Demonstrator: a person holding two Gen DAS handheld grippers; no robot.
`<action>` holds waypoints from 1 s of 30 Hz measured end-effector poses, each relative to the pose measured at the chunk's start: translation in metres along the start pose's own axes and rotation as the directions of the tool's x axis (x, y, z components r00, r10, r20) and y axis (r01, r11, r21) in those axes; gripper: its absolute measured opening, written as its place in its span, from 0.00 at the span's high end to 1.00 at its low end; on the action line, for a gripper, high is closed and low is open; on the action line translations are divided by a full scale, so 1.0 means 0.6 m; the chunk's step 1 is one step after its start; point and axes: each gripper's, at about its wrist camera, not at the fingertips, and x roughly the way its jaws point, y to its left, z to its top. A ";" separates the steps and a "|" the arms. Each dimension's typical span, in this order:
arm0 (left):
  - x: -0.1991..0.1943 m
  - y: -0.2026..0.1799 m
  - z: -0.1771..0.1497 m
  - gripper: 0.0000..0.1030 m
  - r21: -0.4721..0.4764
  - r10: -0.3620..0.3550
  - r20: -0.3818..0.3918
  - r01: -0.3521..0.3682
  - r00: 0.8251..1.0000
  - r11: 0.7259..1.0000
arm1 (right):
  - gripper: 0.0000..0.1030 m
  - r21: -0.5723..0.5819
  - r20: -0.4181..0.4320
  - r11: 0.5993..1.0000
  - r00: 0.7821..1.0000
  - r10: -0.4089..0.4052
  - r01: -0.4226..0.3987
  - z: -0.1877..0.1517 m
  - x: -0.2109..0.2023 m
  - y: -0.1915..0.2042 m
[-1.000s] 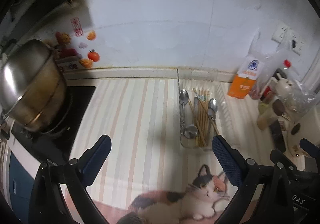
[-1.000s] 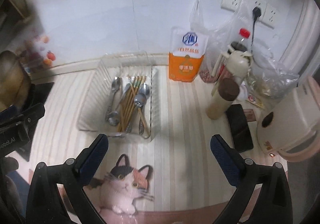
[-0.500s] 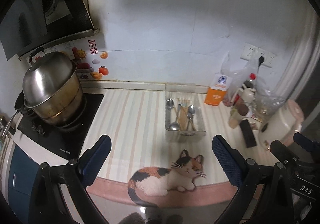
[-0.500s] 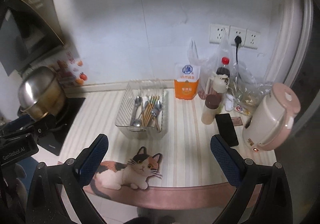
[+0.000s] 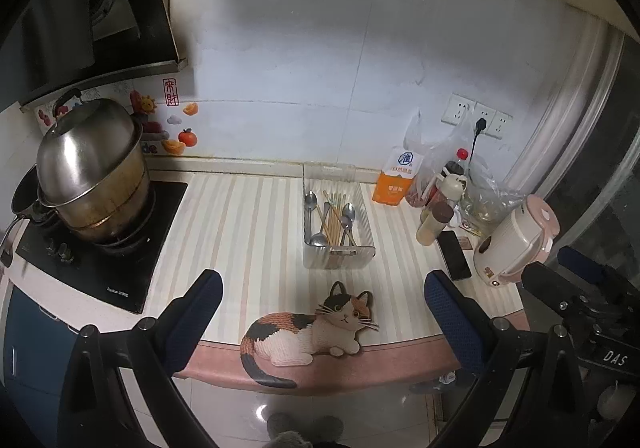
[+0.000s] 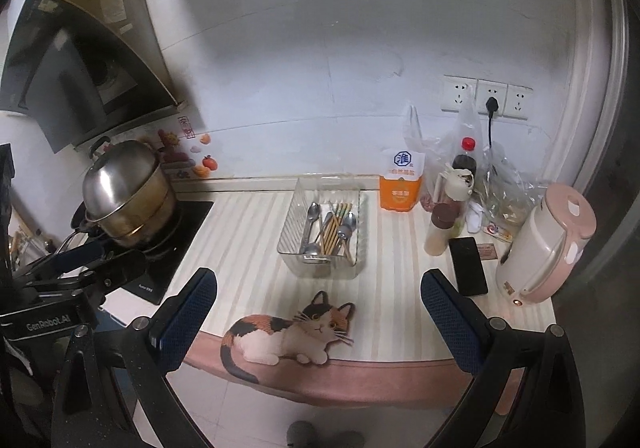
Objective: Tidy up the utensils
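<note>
On the far left of the clear tray [image 5: 338, 248] sits a big shiny pot [image 5: 90, 172] on a black stove [image 5: 100, 256]. The pot has a round lid on top. Above it hangs a dark hood [image 5: 80, 8]. On the wall between the pot and the tray are small fruit stickers [image 5: 186, 136].

The clear tray stands in the middle of the striped counter [image 5: 240, 232], close to the wall. Inside the tray lie the spoons [image 5: 310, 208] and the chopsticks [image 5: 334, 218]. One spoon lies along the tray's left side. The chopsticks lie in a bunch in the middle, and more spoons lie mixed in with them on the right. All of them are inside the tray.

In front of the tray, at the counter's edge, lies a cat mat [image 5: 304, 336]. Its tail hangs over the pink rim.

The left gripper [image 5: 322, 322] is held in front of the tray, out past the counter's edge. Its blue fingers [image 5: 196, 316] are spread wide with nothing between them. The right gripper [image 6: 320, 322] is held the same way, wide apart with nothing in it, and the cat mat shows between its fingers.

Right of the tray stands an orange and white bag [image 5: 398, 180]. Next come plastic bags [image 5: 436, 156], a red-capped bottle [image 5: 460, 164] and a brown-lidded jar [image 5: 434, 222]. A black phone [image 5: 456, 256] lies flat beside the jar. Farthest right stands a pink and cream kettle [image 5: 518, 244]. Wall sockets [image 5: 476, 120] sit above, with one black plug in.
</note>
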 end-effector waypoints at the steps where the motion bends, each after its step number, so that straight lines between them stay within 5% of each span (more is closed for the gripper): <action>1: -0.004 0.001 0.001 0.00 0.004 0.001 0.006 -0.001 1.000 1.000 | 0.00 0.000 0.002 1.000 1.000 -0.001 0.001 0.000 -0.002 0.003; 30: -0.008 -0.005 0.001 0.00 -0.007 0.017 0.016 -0.017 1.000 1.000 | 0.00 -0.020 0.005 1.000 1.000 -0.010 0.010 0.008 -0.008 0.004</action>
